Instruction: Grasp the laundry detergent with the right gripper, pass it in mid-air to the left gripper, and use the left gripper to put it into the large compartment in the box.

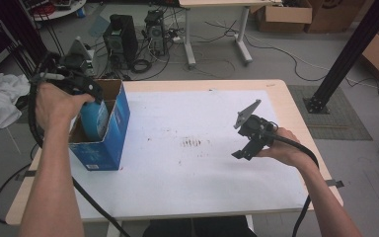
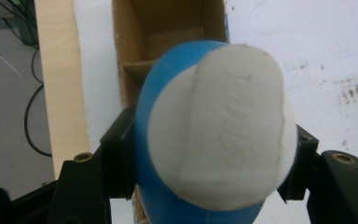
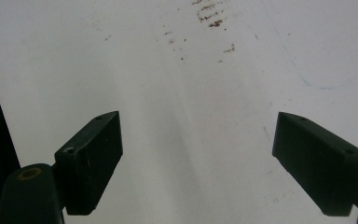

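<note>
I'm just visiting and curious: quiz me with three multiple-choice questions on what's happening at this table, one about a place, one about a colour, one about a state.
1. Where is the bottle?
A. inside the box
B. on the floor
C. at the table's far right corner

2. What colour is the bottle's cap?
A. red
B. white
C. black

3. How is the right hand-held gripper?
A. shut on a cup
B. shut on the box
C. open, holding nothing

Answers: 1 A, the left hand-held gripper holds it in the open blue box. 2 B, the left gripper view shows a white cap. 3 C, its jaws stand wide over bare table.

Glossy blue plastic bottle point(image 2: 158, 140) w/ matt white cap point(image 2: 228, 126), brown cardboard box point(image 1: 109, 133), stained white paper sheet point(image 1: 202, 163).
</note>
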`<state>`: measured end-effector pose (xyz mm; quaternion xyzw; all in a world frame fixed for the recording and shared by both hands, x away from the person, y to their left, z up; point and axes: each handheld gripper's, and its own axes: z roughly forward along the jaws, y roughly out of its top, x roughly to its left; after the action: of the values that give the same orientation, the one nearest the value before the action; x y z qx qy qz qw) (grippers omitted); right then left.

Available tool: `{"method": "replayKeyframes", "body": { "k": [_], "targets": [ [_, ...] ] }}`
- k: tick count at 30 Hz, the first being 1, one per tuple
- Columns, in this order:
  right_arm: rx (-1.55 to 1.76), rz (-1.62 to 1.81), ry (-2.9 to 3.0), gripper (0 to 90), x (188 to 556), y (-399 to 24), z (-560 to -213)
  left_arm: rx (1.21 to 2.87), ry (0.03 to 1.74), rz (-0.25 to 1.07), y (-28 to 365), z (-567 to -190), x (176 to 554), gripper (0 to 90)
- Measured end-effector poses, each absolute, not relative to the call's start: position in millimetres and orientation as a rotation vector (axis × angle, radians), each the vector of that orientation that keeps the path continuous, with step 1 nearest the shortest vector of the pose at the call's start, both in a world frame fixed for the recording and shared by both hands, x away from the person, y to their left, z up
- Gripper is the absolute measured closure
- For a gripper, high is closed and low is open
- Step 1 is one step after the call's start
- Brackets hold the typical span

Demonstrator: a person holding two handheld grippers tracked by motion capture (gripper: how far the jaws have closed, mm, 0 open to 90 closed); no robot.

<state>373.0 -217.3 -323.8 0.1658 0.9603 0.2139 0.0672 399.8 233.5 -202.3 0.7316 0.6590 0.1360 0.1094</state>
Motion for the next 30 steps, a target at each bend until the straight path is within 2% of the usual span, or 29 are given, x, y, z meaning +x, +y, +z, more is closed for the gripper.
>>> {"method": "replayKeyframes", "body": {
  "k": [14, 30],
  "targets": [
    [0.514, 0.632, 2.892, 16.3, 371.7, -220.1, -328.3, 2.130, 1.992, 0.346, 238.4, -257.2, 405.3, 38.2],
    [0.545, 0.627, 2.889, 16.5, 372.5, -226.5, -332.0, 2.113, 2.012, 0.331, 246.4, -283.2, 403.9, 38.1]
  ]
}}
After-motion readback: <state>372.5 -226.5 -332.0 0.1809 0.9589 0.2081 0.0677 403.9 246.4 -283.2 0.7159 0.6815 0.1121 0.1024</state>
